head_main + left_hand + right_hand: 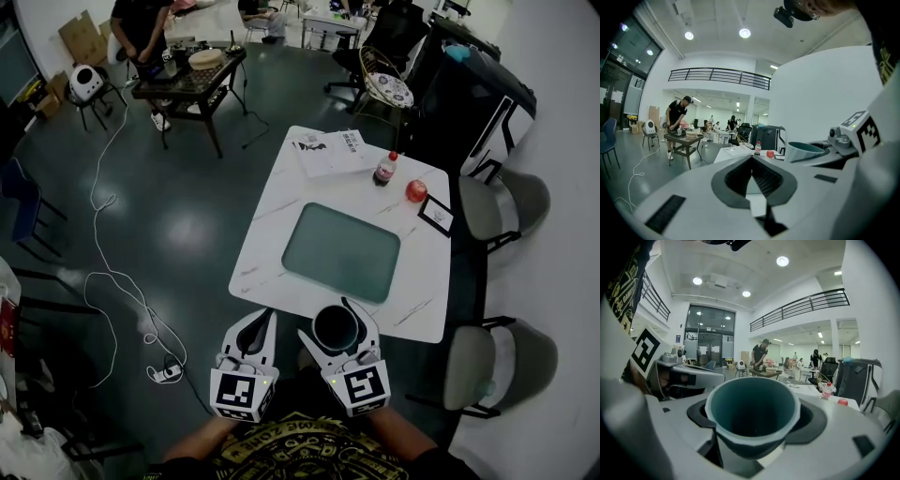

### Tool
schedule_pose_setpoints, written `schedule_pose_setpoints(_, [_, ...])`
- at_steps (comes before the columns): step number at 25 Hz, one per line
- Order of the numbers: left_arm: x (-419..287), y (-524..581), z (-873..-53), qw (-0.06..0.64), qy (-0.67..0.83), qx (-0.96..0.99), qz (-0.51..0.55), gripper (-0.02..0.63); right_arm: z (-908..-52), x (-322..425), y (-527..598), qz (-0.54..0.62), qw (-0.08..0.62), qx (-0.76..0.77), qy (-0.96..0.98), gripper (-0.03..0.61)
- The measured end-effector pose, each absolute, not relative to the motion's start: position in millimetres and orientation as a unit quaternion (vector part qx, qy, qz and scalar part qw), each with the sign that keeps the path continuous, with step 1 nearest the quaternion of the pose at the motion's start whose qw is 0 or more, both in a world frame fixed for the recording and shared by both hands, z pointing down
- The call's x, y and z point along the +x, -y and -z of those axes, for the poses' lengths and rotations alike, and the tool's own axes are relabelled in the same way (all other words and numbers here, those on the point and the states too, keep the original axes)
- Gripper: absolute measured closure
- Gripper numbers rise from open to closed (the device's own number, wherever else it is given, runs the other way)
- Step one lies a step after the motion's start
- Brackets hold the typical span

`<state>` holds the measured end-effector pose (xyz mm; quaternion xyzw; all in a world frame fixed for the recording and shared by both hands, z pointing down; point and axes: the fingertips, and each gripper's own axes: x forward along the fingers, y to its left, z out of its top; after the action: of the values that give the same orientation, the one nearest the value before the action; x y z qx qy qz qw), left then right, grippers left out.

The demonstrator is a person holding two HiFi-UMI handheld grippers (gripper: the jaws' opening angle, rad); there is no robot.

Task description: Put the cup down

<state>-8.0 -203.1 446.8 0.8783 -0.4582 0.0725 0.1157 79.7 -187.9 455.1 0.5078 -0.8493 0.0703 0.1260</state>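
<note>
A dark teal cup (335,329) with a pale rim sits upright between the jaws of my right gripper (334,319), just off the near edge of the white table (277,217). In the right gripper view the cup (752,405) fills the middle, and the right gripper (755,417) is shut on its sides. My left gripper (262,328) hangs beside it on the left, jaws together and holding nothing. In the left gripper view, the left gripper (752,160) has its tips meeting, and the cup (804,151) shows to the right.
A teal tray (342,251) lies in the table's middle. Behind it are papers (330,151), a bottle (385,170), a red apple (416,190) and a small framed card (436,216). Two chairs (497,212) stand to the right. A cable (112,291) trails over the floor on the left.
</note>
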Motion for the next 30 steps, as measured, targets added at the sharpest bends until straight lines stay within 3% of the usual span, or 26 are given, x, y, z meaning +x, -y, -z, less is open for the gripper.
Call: schedule_pose_setpoints(30, [91, 318, -506, 0.104, 0.495, 0.857, -0.098, 0.603, -525, 172, 309, -0.097, 0.135, 0.506, 0.846, 0.201])
